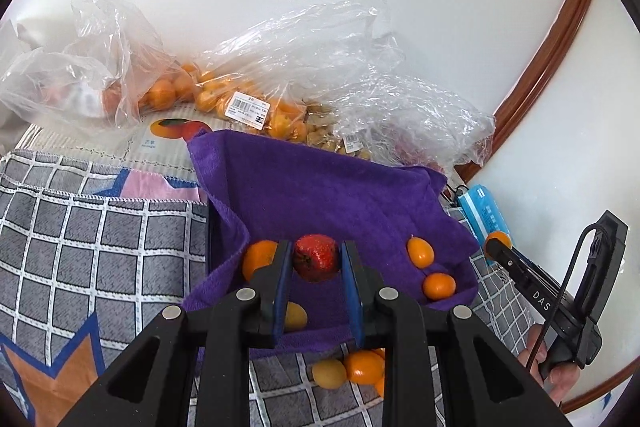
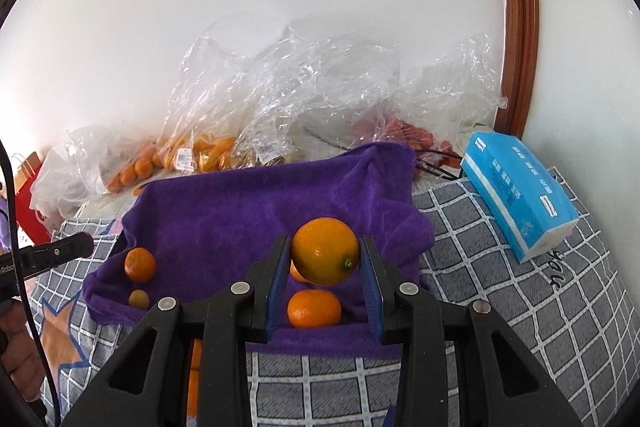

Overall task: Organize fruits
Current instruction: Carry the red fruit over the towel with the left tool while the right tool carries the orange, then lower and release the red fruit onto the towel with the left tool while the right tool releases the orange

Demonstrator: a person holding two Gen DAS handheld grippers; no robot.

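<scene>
My left gripper (image 1: pixel 315 257) is shut on a red strawberry (image 1: pixel 315 262) and holds it just above the purple towel (image 1: pixel 320 187). My right gripper (image 2: pixel 325 253) is shut on a large orange (image 2: pixel 326 251) above the same towel (image 2: pixel 240 215). It also shows at the right of the left wrist view (image 1: pixel 496 247). On the towel lie an orange (image 1: pixel 258 259), two kumquats (image 1: pixel 421 251) (image 1: pixel 439 285) and a yellow fruit (image 1: pixel 295 315). The right wrist view shows a mandarin (image 2: pixel 314 308) under the held orange, another mandarin (image 2: pixel 140 264) and a small yellowish fruit (image 2: pixel 139 298).
Clear plastic bags of oranges (image 1: pixel 224 95) and other fruit (image 2: pixel 404 133) lie behind the towel by the wall. A blue tissue pack (image 2: pixel 520 191) lies at the right. Several loose fruits (image 1: pixel 352 369) lie on the checked cloth (image 1: pixel 100 247) in front.
</scene>
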